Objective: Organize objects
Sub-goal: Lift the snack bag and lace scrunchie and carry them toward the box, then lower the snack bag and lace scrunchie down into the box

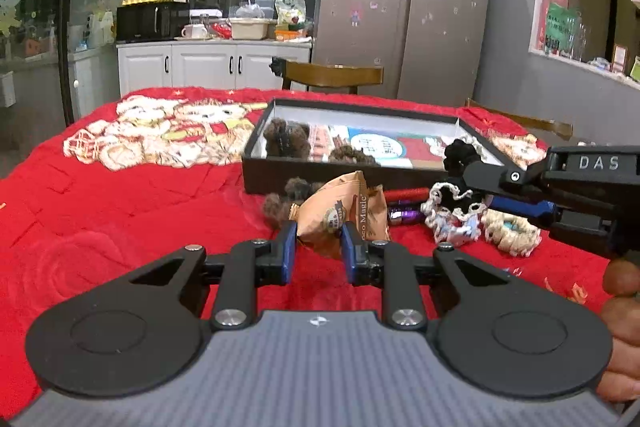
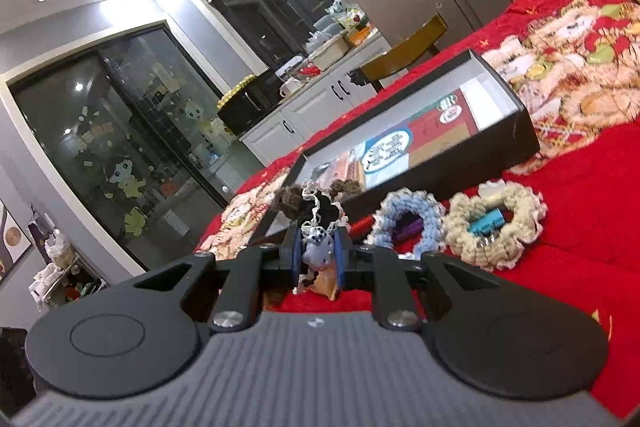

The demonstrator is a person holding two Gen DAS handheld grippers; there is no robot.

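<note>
Currently the right hand-held gripper (image 2: 318, 253) is clamped on a black scrunchie with white lace trim (image 2: 320, 215), lifted just in front of the black box (image 2: 460, 171) on the red tabletop cover (image 1: 120, 211). Left hand-held gripper (image 1: 319, 239) jaws stand narrowly apart around the orange snack packet (image 1: 344, 211), contact unclear

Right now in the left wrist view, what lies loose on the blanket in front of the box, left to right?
Brown scrunchie → snack packet → purple wrapper → white-trimmed scrunchie, under the right tongs → beige scrunchie.
</note>
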